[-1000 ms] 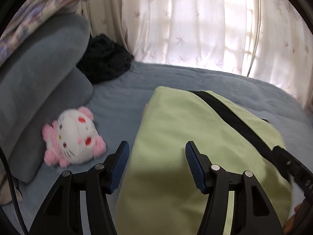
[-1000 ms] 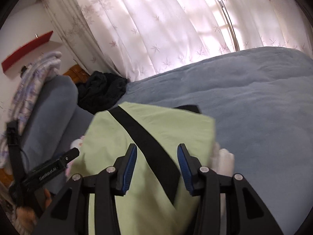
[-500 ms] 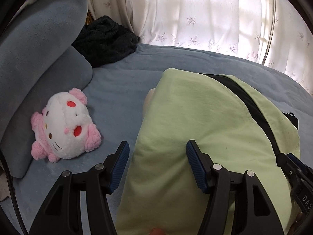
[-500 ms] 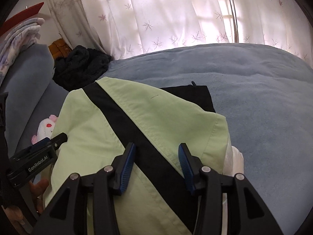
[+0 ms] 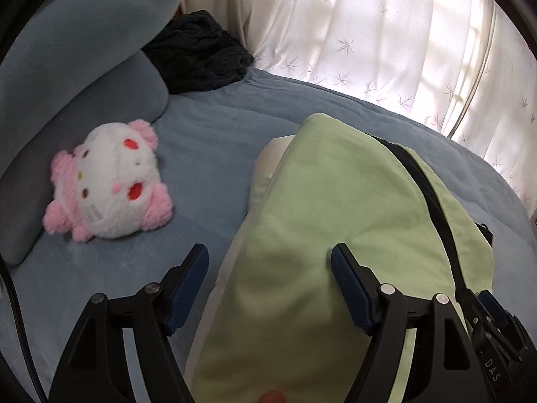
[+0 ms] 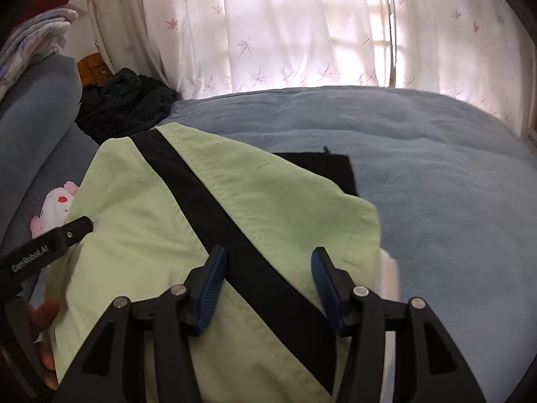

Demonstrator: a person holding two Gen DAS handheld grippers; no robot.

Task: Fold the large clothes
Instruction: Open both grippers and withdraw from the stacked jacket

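A folded light green garment (image 5: 335, 208) with a black stripe (image 6: 208, 208) lies on the blue bed (image 6: 419, 168); it also shows in the right wrist view (image 6: 141, 235). A white layer peeks out at its edges (image 5: 268, 158). My left gripper (image 5: 268, 262) is open, low over the garment's near left edge, holding nothing. My right gripper (image 6: 268, 268) is open above the stripe near the garment's right corner, holding nothing.
A pink and white plush toy (image 5: 107, 184) lies left of the garment by grey-blue pillows (image 5: 84, 77). A dark crumpled cloth (image 5: 198, 57) sits at the bed's far corner. White curtains (image 6: 285, 27) hang behind. Bare bed lies to the right.
Both grippers moved lower and closer over the garment. The right gripper's jaws have opened wider. The garment lies flatter on the bed.
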